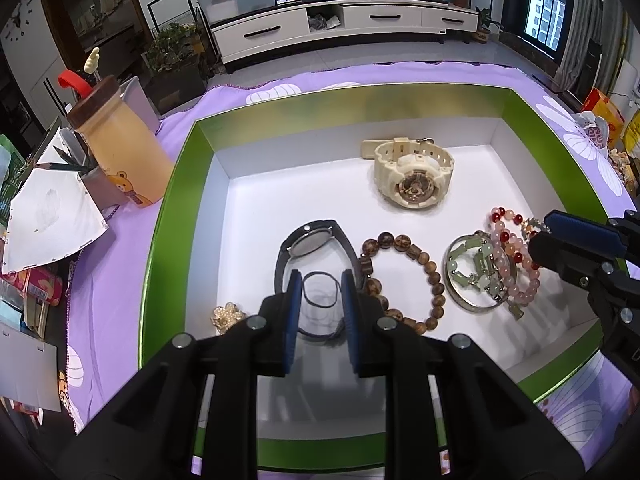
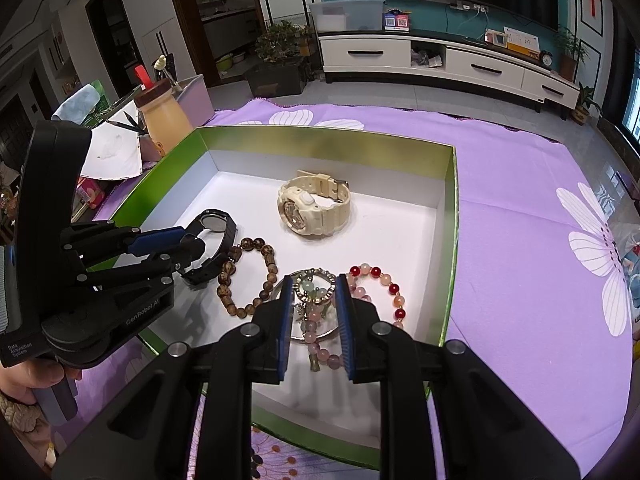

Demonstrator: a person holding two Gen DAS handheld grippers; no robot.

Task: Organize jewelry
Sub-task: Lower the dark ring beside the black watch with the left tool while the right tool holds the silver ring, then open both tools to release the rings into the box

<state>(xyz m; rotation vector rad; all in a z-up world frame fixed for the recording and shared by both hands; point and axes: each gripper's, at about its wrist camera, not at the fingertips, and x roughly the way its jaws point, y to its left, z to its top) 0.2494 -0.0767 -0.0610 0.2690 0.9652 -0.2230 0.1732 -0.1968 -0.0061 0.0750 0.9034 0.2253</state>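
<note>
A green box (image 1: 172, 220) with a white floor holds the jewelry. A cream watch (image 1: 412, 174) lies at the back and a black watch (image 1: 316, 240) nearer. Beside that are a wooden bead bracelet (image 1: 404, 280), a silver bangle (image 1: 460, 292) with a green jade bracelet (image 1: 476, 268) in it, and a pink and red bead bracelet (image 1: 516, 256). My left gripper (image 1: 321, 284) hovers narrowly open over a thin black loop (image 1: 320, 304), just short of the black watch. My right gripper (image 2: 314, 284) is also narrowly open, above the bangle (image 2: 320, 334) and the jade bracelet (image 2: 308, 286), pressing on nothing.
A small gold ornament (image 1: 228, 316) lies at the box's near left. The box sits on a purple flowered cloth (image 2: 520, 220). To its left stand a tan cup (image 1: 120, 148), a pencil holder (image 1: 100, 184) and loose papers (image 1: 52, 216). A hand (image 2: 24, 380) holds the left gripper's handle.
</note>
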